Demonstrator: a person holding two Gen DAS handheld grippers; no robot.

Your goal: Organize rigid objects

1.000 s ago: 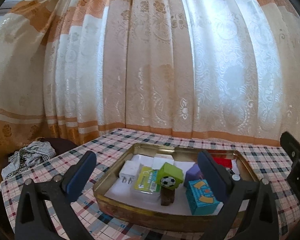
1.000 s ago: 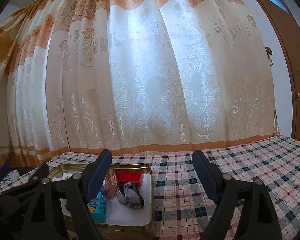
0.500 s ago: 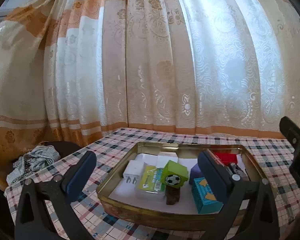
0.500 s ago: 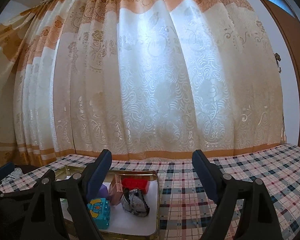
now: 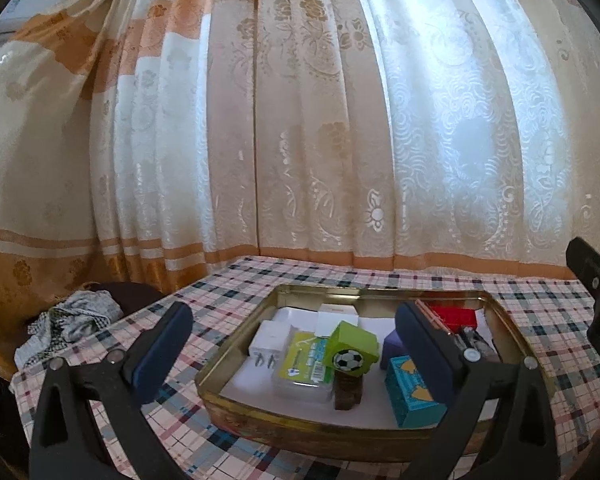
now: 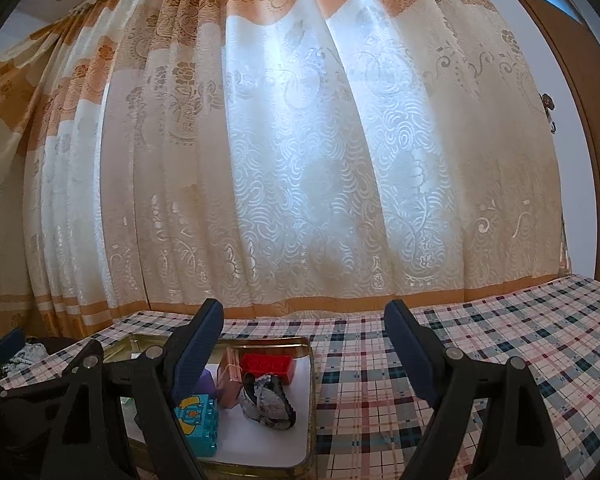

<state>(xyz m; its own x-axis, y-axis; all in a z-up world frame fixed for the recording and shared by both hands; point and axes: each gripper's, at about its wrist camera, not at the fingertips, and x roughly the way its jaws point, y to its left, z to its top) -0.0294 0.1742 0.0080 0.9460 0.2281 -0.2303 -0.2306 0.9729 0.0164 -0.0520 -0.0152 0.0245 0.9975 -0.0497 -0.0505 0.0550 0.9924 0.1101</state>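
The blocks and boxes sit gathered in the gold tin [image 5: 240,396] on the desk [image 6: 480,360], likely to keep them together; left gripper [image 5: 292,344] and right gripper [image 6: 304,344] hover, jaws wide and empty

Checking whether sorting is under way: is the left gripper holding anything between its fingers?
No; the left gripper stands open and empty in front of the gold tin, whose green football cube lies untouched.
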